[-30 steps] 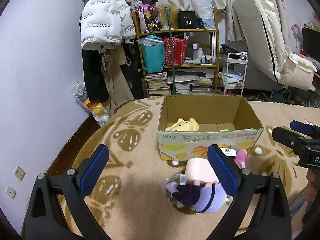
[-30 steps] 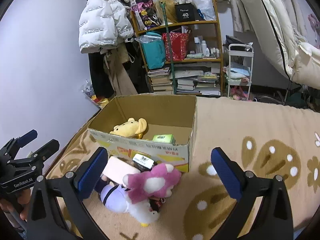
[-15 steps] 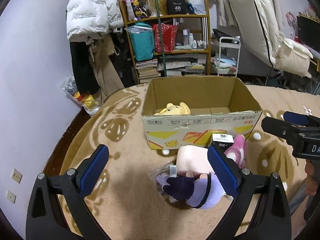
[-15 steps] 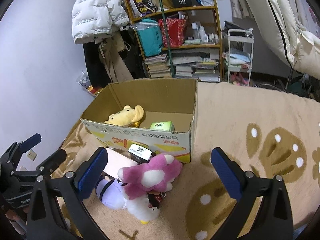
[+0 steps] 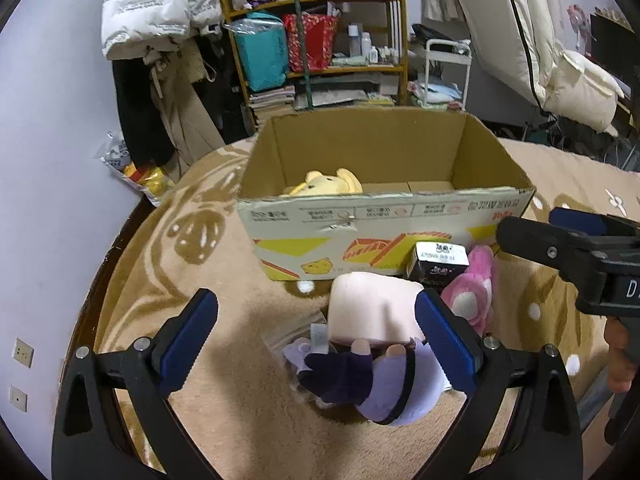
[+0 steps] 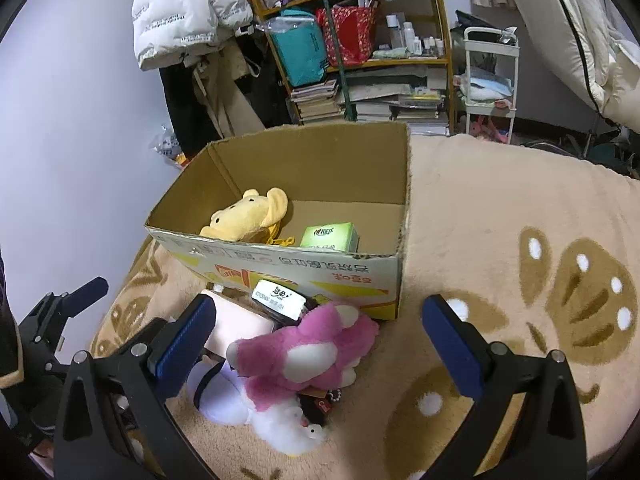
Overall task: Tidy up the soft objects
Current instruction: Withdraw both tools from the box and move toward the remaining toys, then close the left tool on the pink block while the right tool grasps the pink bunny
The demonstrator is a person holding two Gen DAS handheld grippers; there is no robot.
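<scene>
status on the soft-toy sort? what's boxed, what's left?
Done: the yellow plush and a green tissue pack lie in the cardboard box. In hand: nothing; left gripper and right gripper are both open. Left: pink plush, purple doll and black packet on the blanket outside the box.

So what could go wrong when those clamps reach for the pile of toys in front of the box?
The pink plush toy lies across the purple-and-white doll, so gripping one could drag the other along. The small black-and-white carton leans between the pile and the brown cardboard box; it might get scooped up too. Both sets of fingers, left and right, are wide open around the same pile and could collide.
</scene>
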